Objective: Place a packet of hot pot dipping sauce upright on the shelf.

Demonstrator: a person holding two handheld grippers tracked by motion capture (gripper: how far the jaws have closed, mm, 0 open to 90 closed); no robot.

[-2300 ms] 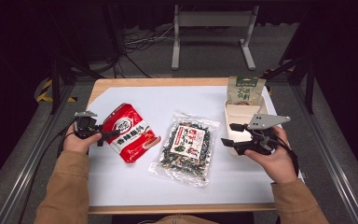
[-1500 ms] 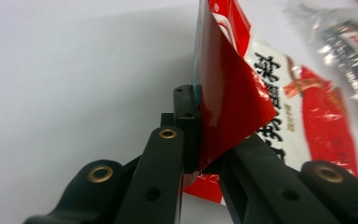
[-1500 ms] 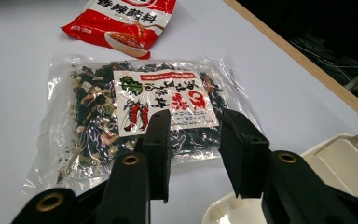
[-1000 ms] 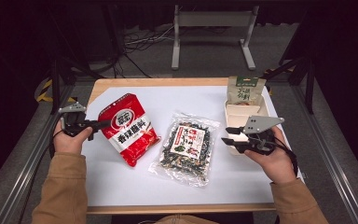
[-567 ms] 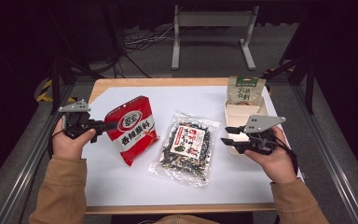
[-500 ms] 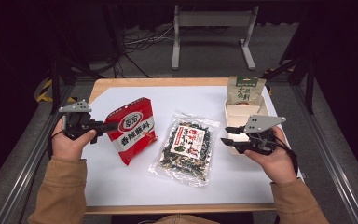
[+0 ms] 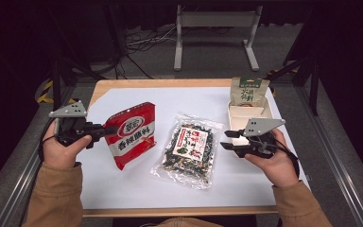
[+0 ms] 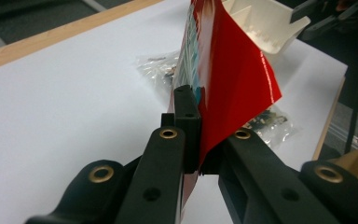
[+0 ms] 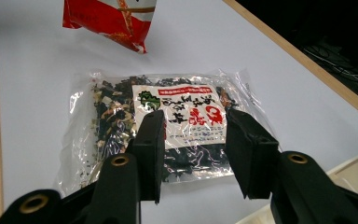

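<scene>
My left gripper (image 7: 105,131) is shut on one edge of a red snack bag (image 7: 131,135) and holds it tilted up off the white table cover at the left. In the left gripper view the bag's red film (image 8: 235,79) is pinched between the jaws of the left gripper (image 8: 203,140). A clear packet of dark dried flakes with a white and red label (image 7: 189,149) lies flat in the middle. My right gripper (image 7: 227,140) hovers just right of it, open with nothing between its jaws. Through the right gripper (image 9: 193,140) I look at the packet (image 9: 177,105) and, beyond it, the red bag (image 9: 109,16).
A white divided tray (image 7: 250,113) sits at the right edge behind my right hand, with a green pouch (image 7: 249,90) standing at its far end. A white sheet (image 7: 194,101) covers the wooden table. A metal stand (image 7: 215,28) is on the floor beyond.
The left gripper has risen and drawn back to the left, lifting the red bag from lying flat to hanging tilted. The right gripper has stayed where it was.
</scene>
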